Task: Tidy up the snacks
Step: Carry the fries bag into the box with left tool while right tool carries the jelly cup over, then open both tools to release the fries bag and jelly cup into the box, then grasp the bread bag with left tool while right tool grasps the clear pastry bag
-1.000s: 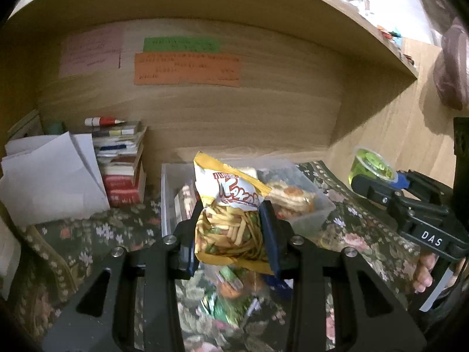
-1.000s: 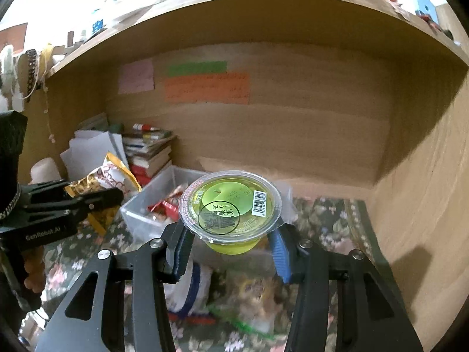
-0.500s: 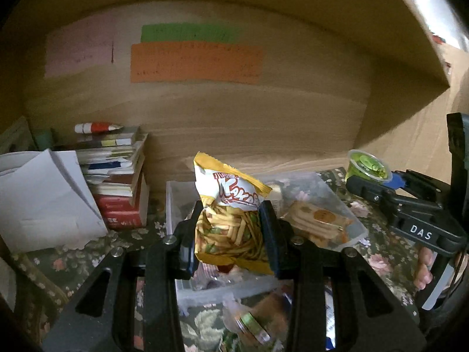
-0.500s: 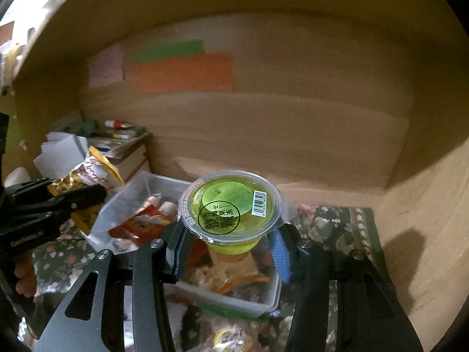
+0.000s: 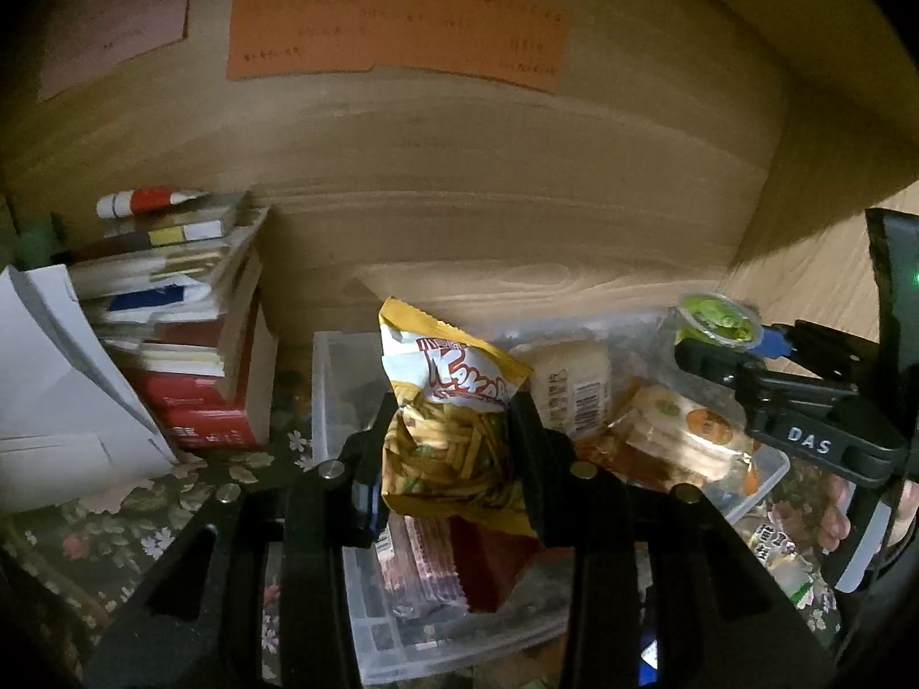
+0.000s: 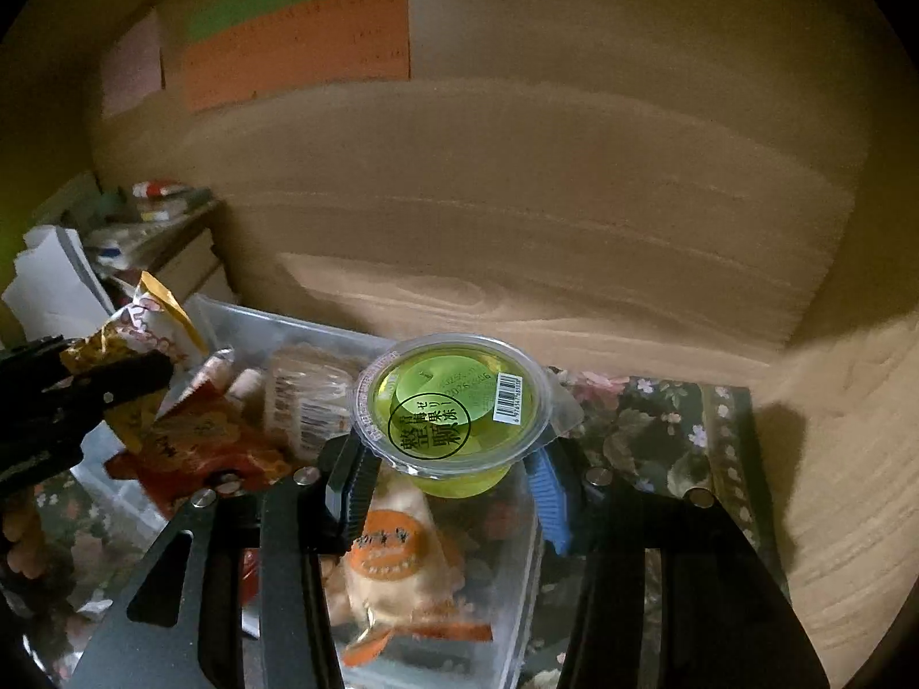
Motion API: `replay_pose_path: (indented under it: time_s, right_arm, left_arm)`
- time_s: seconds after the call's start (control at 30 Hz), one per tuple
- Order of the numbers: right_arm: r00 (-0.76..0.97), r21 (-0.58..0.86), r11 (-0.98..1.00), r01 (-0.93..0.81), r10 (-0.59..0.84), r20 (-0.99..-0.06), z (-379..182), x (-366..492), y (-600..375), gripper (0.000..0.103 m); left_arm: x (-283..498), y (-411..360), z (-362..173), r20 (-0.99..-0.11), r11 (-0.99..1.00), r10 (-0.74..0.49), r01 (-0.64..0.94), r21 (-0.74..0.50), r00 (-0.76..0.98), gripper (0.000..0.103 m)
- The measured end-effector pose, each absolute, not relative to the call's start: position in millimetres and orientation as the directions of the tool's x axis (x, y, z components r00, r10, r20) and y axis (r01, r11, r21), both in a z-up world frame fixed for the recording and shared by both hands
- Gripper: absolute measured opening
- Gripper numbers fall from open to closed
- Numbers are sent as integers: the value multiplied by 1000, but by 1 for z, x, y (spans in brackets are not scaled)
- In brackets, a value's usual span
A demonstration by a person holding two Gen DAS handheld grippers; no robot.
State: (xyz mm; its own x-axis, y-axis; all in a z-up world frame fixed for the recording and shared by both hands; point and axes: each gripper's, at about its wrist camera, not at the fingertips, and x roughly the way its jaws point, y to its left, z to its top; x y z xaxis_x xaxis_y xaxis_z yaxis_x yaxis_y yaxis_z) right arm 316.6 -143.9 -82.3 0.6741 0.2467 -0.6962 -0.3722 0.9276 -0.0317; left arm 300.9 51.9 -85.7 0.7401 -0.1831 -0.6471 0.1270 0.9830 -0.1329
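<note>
Beside right tool (image 5: 741, 344), "DAS" label (image 5: 809, 446).

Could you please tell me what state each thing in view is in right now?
left gripper: shut on the fries bag.
fries bag: sealed, upright, held above the bin.
right gripper: shut on the jelly cup.
jelly cup: sealed, upright, held above the bin.
clear bin: lidless, holding wrapped snacks.
book stack: lying flat, beside the bin.

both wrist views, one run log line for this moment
left gripper: shut on chip bag | right gripper: shut on jelly cup | both over clear bin
</note>
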Motion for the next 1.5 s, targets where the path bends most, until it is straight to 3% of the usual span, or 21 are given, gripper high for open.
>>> replay_pose_path:
  time_s: [0.17,0.27,0.3,0.37,0.43,0.7,0.83,1.03,1.5]
  right_arm:
    - [648,-43,926,-374,228,-727,-93,327,-136,45]
    - [630,-44,924,-381,225,-743,-97,326,-133,48]
    - [629,-42,923,-383,228,-743,-96,324,-133,51]
    - [648,-48,924,-380,229,-727,-91,320,-134,70]
    - [675,-63,922,-382,232,-701,-83,312,-134,78]
    - [718,-78,907,-415,273,-640,-55,275,-139,79]
    - [728,-66,904,-423,296,-619,-47,255,-146,79]
    - [735,-35,909,-416,313,-601,-45,227,-161,79]
    - [638,29,933,-357,267,-723,-109,207,-188,79]
  left_arm:
    - [305,49,-89,-650,983,-183,127,-133,738,42]
    - [302,48,-87,-637,986,-166,111,-125,753,68]
    - [300,48,-86,-629,986,-164,108,-126,760,69]
    - [296,47,-83,-623,985,-172,115,-131,763,69]
    - [292,47,-79,-618,982,-186,123,-143,764,70]
    - [265,47,-57,-577,981,-191,140,-132,794,74]
    - [251,48,-50,-564,982,-185,135,-130,805,82]
    - [227,52,-57,-579,986,-168,124,-116,798,87]
    - [193,44,-114,-696,984,-178,134,-119,696,87]
